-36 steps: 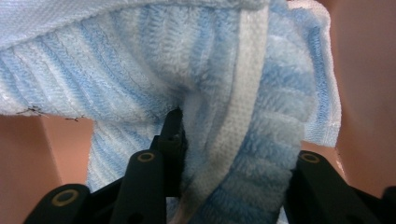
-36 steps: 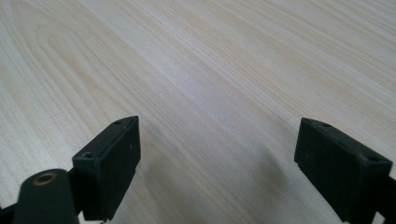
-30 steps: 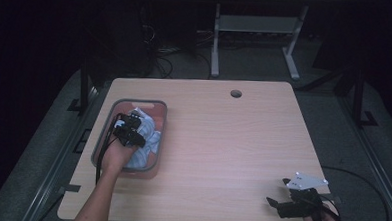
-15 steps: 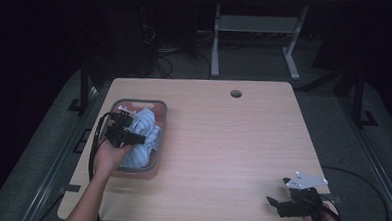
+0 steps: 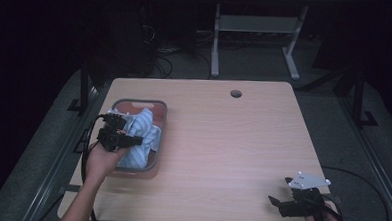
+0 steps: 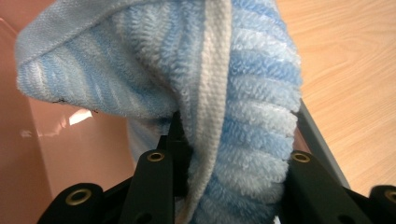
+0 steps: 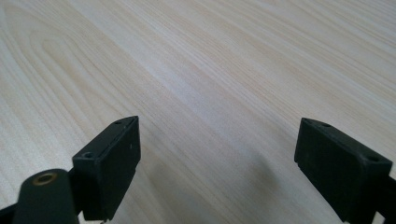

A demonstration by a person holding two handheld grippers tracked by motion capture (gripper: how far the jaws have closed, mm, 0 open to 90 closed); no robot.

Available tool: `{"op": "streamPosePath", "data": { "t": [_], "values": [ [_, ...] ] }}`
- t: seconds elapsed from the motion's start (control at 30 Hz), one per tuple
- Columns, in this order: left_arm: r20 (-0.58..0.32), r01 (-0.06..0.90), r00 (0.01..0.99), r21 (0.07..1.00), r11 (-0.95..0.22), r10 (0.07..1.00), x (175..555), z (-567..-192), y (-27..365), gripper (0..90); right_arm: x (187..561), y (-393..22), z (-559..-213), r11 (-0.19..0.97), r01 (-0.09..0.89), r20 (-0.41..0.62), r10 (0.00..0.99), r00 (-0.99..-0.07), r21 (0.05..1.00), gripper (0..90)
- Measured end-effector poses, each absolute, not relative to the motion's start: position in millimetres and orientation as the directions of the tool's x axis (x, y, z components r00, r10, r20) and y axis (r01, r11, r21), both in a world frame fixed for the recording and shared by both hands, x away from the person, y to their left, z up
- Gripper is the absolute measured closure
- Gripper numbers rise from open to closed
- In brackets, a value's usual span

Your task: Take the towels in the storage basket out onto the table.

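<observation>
**Towel clamped over the bin**

The left gripper view shows the left gripper clamped on one blue-striped towel; the high view places it over one pink bin on the bench. The right gripper, jaws apart, rests near the bench's corner.

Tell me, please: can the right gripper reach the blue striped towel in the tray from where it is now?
Probably not without a long move. The right gripper sits open at the table's near right corner, while the towel is in the tray at the far left side, already clamped by the left gripper. Bare tabletop lies between.
</observation>
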State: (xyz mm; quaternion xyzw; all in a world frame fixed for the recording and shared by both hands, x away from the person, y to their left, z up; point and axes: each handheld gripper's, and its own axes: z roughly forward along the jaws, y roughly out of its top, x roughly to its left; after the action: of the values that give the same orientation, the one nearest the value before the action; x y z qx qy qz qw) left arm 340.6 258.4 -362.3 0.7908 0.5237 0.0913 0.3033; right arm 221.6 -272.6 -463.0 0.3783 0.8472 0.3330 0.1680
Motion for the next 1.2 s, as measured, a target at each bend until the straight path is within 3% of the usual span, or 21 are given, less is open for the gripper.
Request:
{"op": "streamPosePath", "data": {
  "t": [0.17, 1.2],
  "values": [
    [-0.229, 0.765, 0.433, 0.604, -0.222, 0.872, 340.6, -355.1, 266.8, 67.1, 221.5, -273.0, -461.4, 0.498, 0.523, -0.043, 0.751, -0.659, 0.692, 13.8],
    [-0.231, 0.697, 0.471, 0.689, -0.199, 0.851, 330.3, -296.0, 264.5, 67.0, 221.9, -277.7, -459.7, 0.491, 0.517, -0.048, 0.756, -0.653, 0.702, 13.8]
  ]
}}
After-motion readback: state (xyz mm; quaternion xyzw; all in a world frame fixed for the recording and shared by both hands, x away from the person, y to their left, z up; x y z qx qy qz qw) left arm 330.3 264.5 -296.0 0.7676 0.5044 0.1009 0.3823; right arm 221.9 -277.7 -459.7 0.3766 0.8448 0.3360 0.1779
